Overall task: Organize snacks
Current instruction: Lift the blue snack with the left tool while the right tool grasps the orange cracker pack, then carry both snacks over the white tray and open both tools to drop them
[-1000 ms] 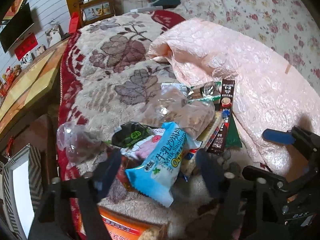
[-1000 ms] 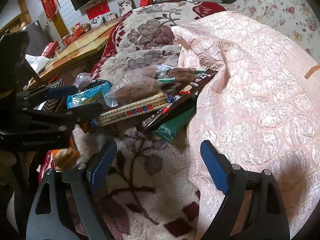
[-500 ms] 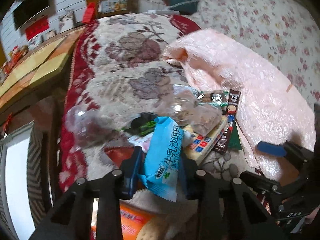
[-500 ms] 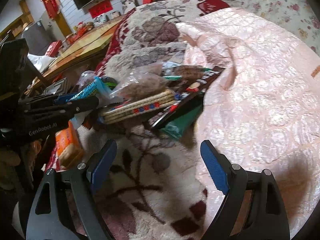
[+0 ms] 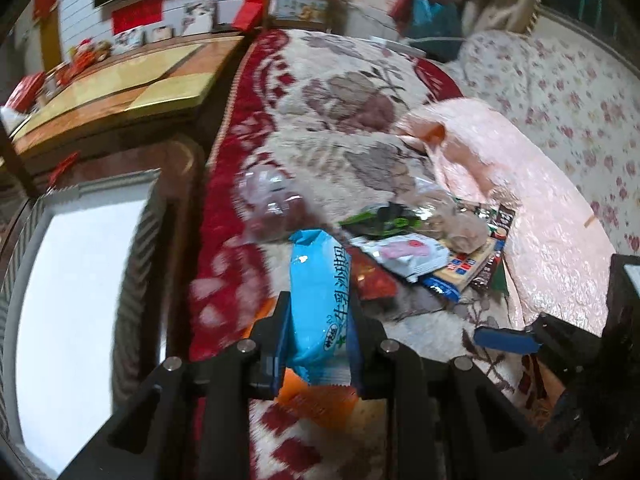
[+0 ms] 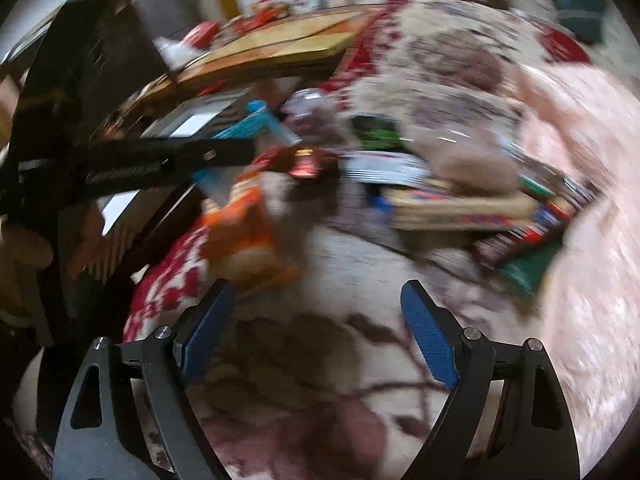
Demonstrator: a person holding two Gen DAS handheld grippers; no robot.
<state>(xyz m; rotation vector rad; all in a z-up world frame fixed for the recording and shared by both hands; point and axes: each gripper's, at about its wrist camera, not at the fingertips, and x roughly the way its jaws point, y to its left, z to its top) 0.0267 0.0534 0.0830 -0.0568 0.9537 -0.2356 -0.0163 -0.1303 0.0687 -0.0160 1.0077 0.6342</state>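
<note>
The left gripper (image 5: 320,332) had just closed on the blue packet (image 5: 320,300), held above the blanket (image 5: 340,92). The right gripper (image 6: 316,340) stood open and empty. The snack pile (image 5: 432,248) looked largely unsorted.

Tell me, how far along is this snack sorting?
Barely begun. The left gripper has just closed on a blue snack packet and holds it off the blanket. The right gripper is open, empty. The snack pile is left to sort.
</note>
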